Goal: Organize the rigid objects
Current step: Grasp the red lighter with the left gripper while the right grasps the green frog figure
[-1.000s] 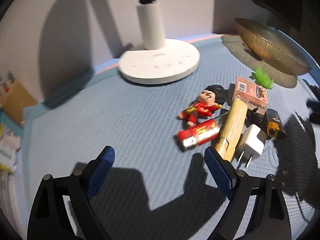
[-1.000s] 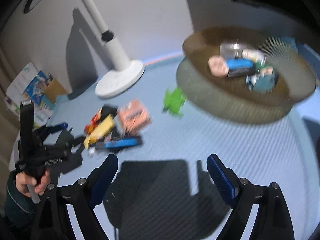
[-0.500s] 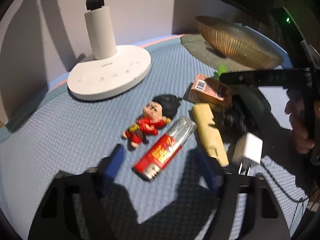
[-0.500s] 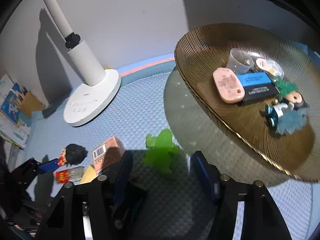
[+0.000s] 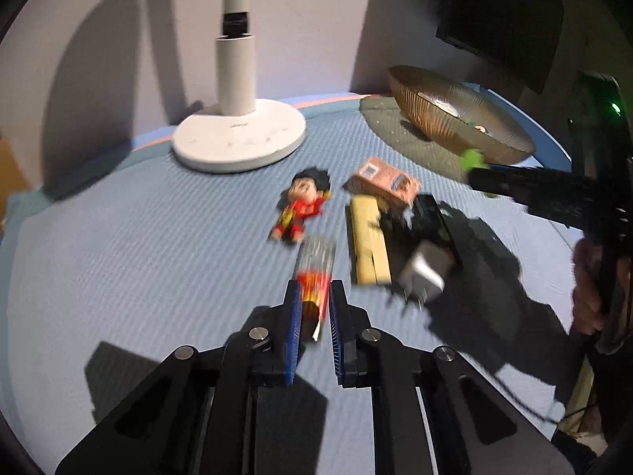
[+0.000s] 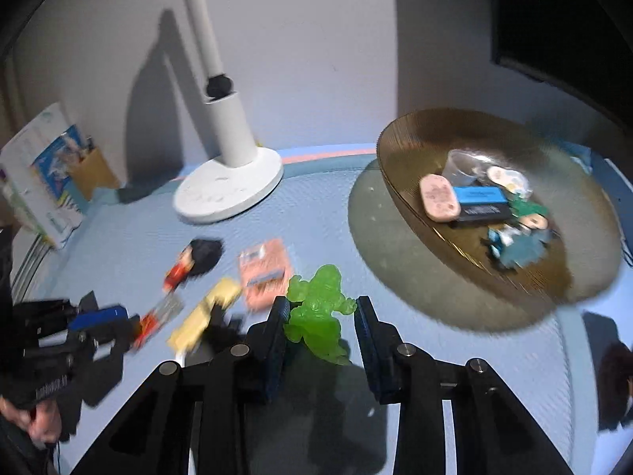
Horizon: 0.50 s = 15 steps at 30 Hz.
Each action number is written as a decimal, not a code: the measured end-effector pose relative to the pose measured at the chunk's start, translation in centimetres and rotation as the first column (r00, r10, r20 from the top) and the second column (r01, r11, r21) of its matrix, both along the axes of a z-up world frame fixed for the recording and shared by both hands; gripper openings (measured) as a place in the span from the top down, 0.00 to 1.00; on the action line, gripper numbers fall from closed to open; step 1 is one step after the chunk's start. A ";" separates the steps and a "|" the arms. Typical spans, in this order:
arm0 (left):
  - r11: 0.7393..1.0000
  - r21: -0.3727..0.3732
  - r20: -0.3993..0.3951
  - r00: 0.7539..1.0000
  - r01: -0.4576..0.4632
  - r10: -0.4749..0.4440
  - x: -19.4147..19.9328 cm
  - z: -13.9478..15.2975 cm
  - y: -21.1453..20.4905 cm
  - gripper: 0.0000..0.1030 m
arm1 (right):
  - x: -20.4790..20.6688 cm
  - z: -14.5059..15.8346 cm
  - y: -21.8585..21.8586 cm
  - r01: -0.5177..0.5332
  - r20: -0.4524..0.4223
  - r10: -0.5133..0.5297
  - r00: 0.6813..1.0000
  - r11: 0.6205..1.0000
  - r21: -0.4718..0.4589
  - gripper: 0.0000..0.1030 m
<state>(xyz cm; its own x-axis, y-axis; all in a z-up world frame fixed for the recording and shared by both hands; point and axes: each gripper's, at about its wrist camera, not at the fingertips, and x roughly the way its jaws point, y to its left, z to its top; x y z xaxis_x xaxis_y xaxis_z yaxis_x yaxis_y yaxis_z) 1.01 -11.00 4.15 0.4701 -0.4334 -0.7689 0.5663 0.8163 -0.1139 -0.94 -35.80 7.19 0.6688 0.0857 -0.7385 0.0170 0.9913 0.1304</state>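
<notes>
The left gripper is clamped on the near end of a red-and-clear plastic tube on the blue textured mat. The right gripper is closing around a translucent green toy figure standing near the ribbed amber glass dish, its pads not clearly touching.

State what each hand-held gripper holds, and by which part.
Left hand-held gripper: red tube, near end. Right hand-held gripper: jaws closing around the green figure, not yet gripping.
</notes>
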 end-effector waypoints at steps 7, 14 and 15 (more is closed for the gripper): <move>0.999 0.012 -0.025 0.999 -0.046 0.046 -1.9 -0.5 1.5 0.67 | -6.6 -2.2 1.1 -0.021 -0.058 0.017 0.998 0.997 -0.072 0.68; 0.995 0.069 -0.074 0.994 -0.077 0.082 1.8 -1.8 -1.1 0.57 | -8.2 -4.0 1.8 -0.041 -0.081 0.035 0.996 0.997 -0.068 0.64; 0.994 0.083 -0.079 0.994 -0.073 0.079 2.2 -2.1 -1.6 0.57 | -8.2 -4.2 1.8 -0.042 -0.090 0.037 0.995 0.997 -0.057 0.61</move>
<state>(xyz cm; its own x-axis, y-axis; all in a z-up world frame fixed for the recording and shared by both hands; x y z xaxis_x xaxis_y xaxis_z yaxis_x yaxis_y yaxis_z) 3.17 -12.61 2.03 0.4333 -0.3342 -0.8370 0.4937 0.8650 -0.0898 -9.17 -34.05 2.98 0.5973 0.0656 -0.7993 -0.0137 0.9973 0.0716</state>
